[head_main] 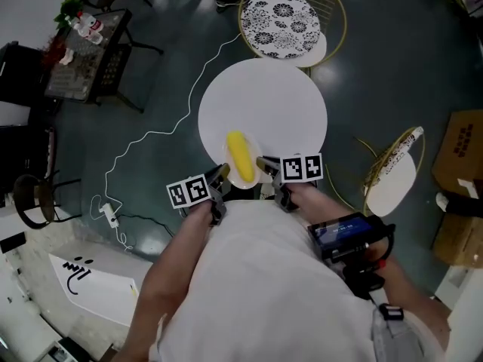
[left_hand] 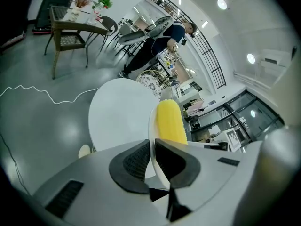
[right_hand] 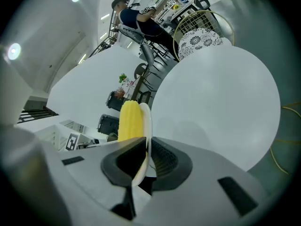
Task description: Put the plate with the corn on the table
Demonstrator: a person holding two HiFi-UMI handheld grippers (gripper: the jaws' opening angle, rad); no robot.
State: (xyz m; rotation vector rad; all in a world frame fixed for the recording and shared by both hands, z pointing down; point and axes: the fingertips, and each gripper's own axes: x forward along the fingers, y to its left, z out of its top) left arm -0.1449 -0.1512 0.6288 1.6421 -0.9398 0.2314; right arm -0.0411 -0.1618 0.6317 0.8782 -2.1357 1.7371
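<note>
A small white plate (head_main: 246,173) carries a yellow corn cob (head_main: 239,151) and hangs over the near edge of the round white table (head_main: 263,96). My left gripper (head_main: 219,178) is shut on the plate's left rim, and my right gripper (head_main: 265,165) is shut on its right rim. In the left gripper view the plate rim (left_hand: 151,126) runs edge-on between the pads of the left gripper (left_hand: 153,158), with the corn (left_hand: 170,121) beyond. The right gripper view shows the plate (right_hand: 146,124) pinched in the right gripper (right_hand: 146,157), with the corn (right_hand: 130,121) on its left and the table (right_hand: 216,93) behind.
A patterned round seat in a gold wire frame (head_main: 281,21) stands beyond the table. Another wire chair (head_main: 394,173) is at the right, next to cardboard boxes (head_main: 460,153). A white cable (head_main: 151,136) trails over the floor at the left. A person (left_hand: 155,41) stands in the background.
</note>
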